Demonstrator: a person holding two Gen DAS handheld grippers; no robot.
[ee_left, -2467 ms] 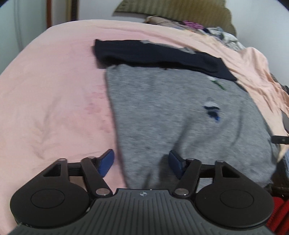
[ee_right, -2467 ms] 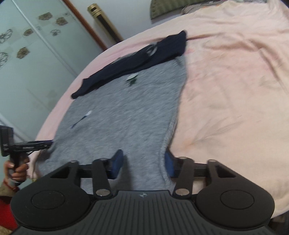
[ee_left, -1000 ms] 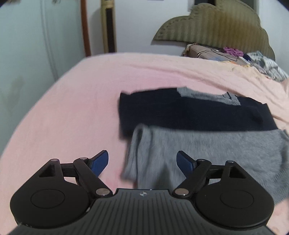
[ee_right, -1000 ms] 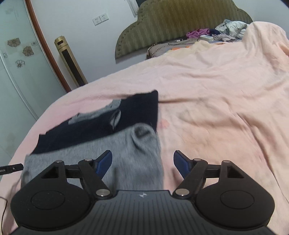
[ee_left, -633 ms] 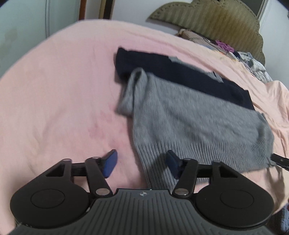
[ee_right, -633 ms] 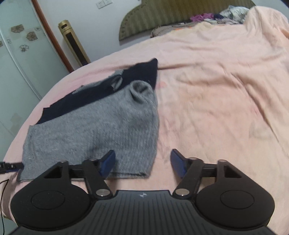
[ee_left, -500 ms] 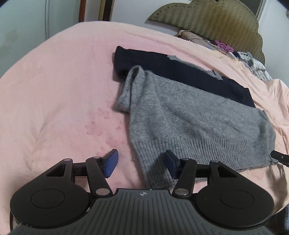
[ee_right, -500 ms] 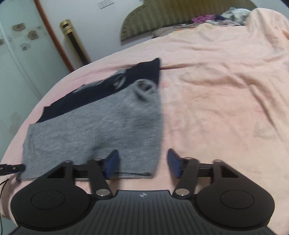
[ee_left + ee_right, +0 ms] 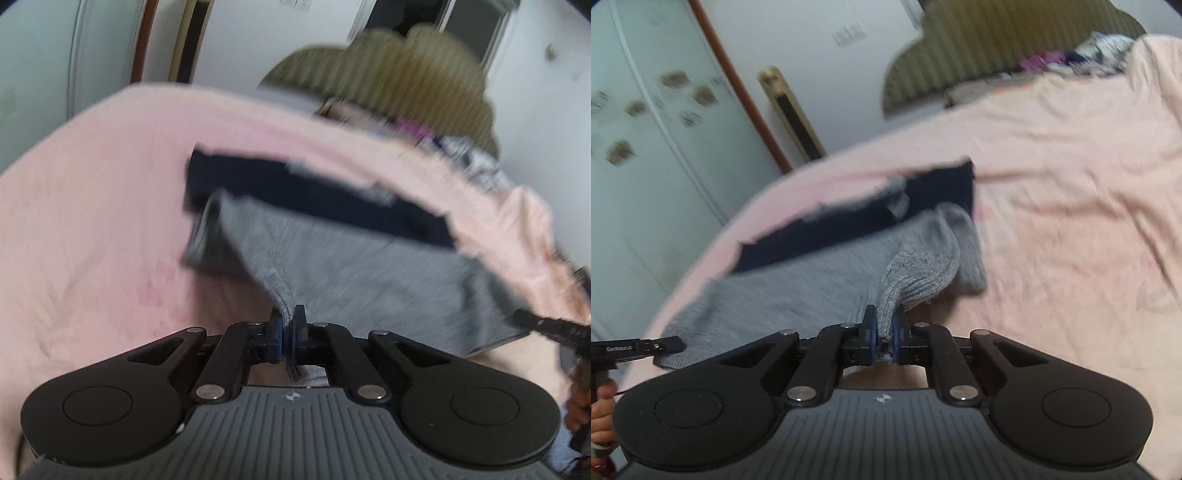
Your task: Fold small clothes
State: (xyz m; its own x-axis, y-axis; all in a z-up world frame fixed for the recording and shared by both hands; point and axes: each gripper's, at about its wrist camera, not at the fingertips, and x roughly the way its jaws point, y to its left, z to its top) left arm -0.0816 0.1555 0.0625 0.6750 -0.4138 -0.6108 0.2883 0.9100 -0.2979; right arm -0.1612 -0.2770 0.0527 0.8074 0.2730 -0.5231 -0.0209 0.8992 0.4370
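- Left wrist view: left gripper (image 9: 287, 328) pinches the grey sweater (image 9: 351, 266) hem corner; the garment stretches away across the pink bed (image 9: 92, 221).
- Right gripper (image 9: 885, 338) clamps the opposite hem corner.
- Blurry, but the navy band (image 9: 849, 225) seems farthest, so folding goes forward.

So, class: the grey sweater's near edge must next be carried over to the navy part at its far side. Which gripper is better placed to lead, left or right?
Neither clearly: the left gripper and right gripper are each shut on a corner of the grey sweater, so both should probably carry it together toward the navy part.
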